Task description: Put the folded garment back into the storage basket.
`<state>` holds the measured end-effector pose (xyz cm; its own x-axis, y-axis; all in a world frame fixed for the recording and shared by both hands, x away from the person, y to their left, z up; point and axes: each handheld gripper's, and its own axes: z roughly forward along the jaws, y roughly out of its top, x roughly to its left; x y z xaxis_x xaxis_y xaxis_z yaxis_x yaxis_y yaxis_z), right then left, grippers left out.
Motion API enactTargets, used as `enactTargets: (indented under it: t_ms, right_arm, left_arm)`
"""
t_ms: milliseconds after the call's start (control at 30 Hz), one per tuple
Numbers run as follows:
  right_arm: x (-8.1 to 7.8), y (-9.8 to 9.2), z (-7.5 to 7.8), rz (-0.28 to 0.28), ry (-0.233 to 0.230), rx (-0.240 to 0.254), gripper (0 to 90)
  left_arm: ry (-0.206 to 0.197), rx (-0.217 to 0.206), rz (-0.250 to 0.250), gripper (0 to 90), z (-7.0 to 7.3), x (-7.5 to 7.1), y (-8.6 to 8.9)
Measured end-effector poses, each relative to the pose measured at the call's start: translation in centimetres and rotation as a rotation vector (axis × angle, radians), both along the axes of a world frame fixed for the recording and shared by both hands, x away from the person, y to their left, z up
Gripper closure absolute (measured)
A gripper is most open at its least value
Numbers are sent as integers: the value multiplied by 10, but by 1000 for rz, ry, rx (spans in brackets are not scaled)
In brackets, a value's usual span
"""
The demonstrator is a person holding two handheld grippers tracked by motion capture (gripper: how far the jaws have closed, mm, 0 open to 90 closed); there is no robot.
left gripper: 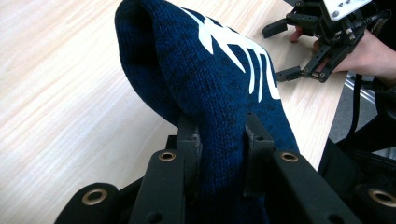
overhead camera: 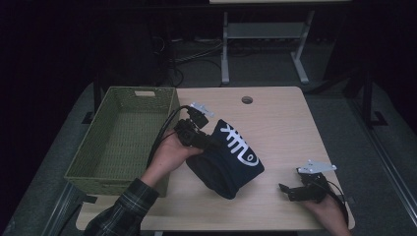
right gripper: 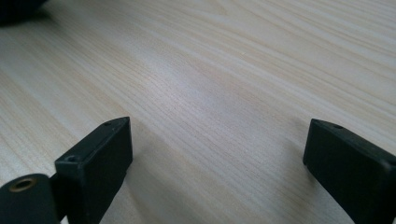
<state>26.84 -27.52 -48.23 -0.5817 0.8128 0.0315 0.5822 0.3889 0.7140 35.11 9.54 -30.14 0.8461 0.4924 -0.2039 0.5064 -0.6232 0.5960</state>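
Observation:
A dark blue knitted hat [overhead camera: 228, 157] with a white fish-bone print is held up over the middle of the table. My left gripper [overhead camera: 209, 141] is shut on its left edge. In the left gripper view the blue knit [left gripper: 210, 88] is pinched between the two black jaws, and my left gripper [left gripper: 219, 140] holds it clear of the wood. My right gripper [overhead camera: 290, 191] rests low near the table's front right, open, with nothing between its fingers. In the right gripper view my right gripper [right gripper: 217, 144] stands wide apart over bare wood.
A green woven basket [overhead camera: 78, 167] stands at the table's left side. A round cable hole [overhead camera: 247, 100] sits near the far edge. Beyond the table stand a desk frame's white legs [overhead camera: 225, 49] and floor cables.

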Motion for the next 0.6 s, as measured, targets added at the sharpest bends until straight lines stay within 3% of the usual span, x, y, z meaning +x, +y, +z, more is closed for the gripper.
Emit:
enactTargets:
  t_ms: [300,600]
  right_arm:
    - [0,0,0,0,0,0,79]
    - [0,0,0,0,0,0,78]
  left_arm:
    - [-24,11,5,738,25,-3,9]
    - [-42,9,31,738,50,-3,31]
